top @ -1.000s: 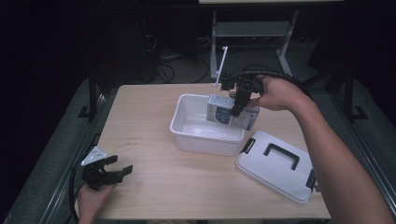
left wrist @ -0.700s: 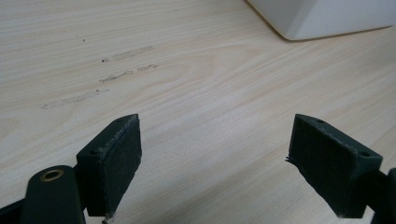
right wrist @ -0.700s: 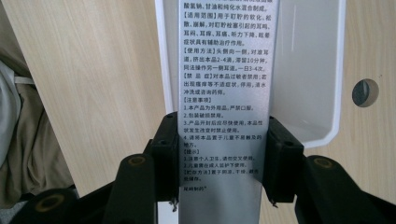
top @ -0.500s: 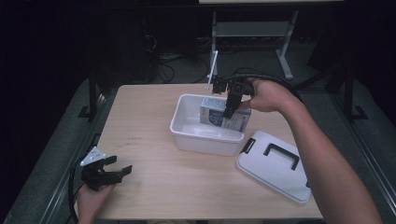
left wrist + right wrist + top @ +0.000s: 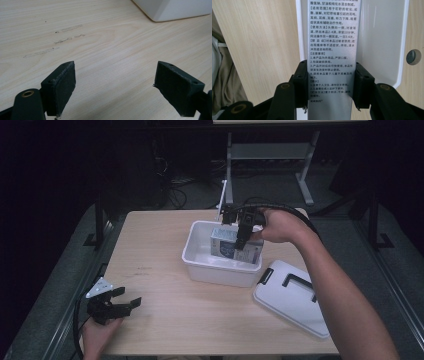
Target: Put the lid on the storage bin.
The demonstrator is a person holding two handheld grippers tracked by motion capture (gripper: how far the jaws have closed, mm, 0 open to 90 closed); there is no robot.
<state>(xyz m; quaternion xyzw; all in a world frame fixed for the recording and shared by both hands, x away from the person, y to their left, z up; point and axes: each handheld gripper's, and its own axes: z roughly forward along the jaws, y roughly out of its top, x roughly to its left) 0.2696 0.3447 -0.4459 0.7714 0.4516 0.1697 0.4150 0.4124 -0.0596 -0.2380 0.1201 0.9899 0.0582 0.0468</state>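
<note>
The right gripper [image 5: 240,241] is clamped on a printed medicine carton [image 5: 235,247], holding it upright inside the white plastic bin [image 5: 200,256] toward the bin's 3 o'clock wall; in the right gripper view the jaws pinch the carton [image 5: 332,50] across its narrow printed face near the lower end, with the bin's floor and rim [image 5: 387,37] beyond; the likeliest trouble is the tall, thin box pivoting between the pads or tipping flat if let go before its base is seated, since the grip sits on a small stretch of smooth card; it could also catch the far rim and shove the light bin across the wooden table [image 5: 165,235], which nothing holds down; whether the carton's base already touches the bin floor cannot be told; the bin's white lid [image 5: 295,297], with black handle and latch, lies flat at 4 o'clock from the bin, just beside it and under the person's right forearm, where a low elbow might nudge it; the left gripper [image 5: 120,305] rests spread wide and empty at the table's 7 o'clock corner, well apart from the work; its own view shows the pads [image 5: 62,85] parted over bare tabletop, the bin's corner [image 5: 172,10] farther off.
</note>
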